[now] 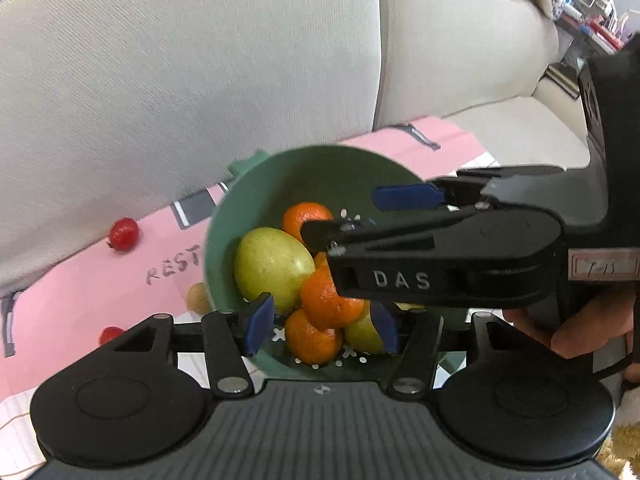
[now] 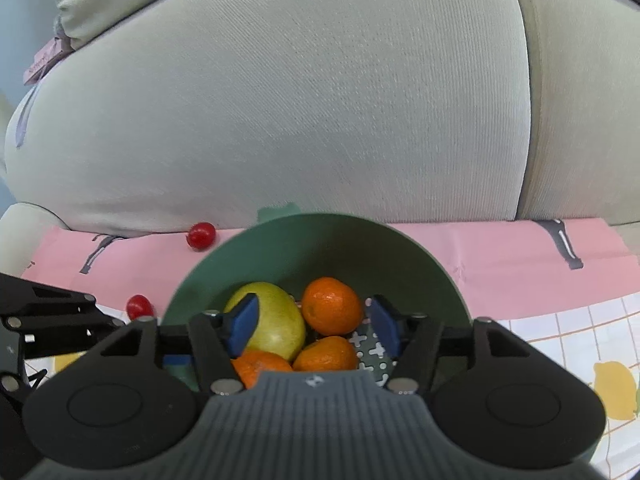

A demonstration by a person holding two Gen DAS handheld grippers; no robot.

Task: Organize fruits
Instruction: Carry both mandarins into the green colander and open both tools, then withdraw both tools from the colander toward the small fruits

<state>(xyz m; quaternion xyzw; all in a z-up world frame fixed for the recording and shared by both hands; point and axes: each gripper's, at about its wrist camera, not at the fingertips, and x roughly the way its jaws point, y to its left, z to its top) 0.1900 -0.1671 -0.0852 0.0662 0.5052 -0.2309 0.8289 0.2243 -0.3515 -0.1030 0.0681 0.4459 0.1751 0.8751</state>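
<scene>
A green colander bowl (image 1: 256,208) (image 2: 384,248) sits on a pink mat and holds a yellow-green pear (image 1: 272,268) (image 2: 280,320), a second green fruit (image 1: 362,336) and several oranges (image 1: 312,340) (image 2: 332,306). My left gripper (image 1: 320,328) is open at the bowl's near rim with nothing between its pads. My right gripper (image 2: 312,328) is open over the fruit inside the bowl; in the left wrist view it (image 1: 372,216) reaches in from the right. Two red cherry tomatoes (image 1: 123,234) (image 1: 110,334) (image 2: 201,235) (image 2: 139,307) lie on the mat left of the bowl.
A grey sofa backrest (image 2: 320,100) rises right behind the pink mat (image 2: 500,260). A small tan fruit (image 1: 197,298) lies by the bowl's left side. A checked cloth with lemon prints (image 2: 580,360) lies at the right. Cluttered shelves (image 1: 592,8) stand far right.
</scene>
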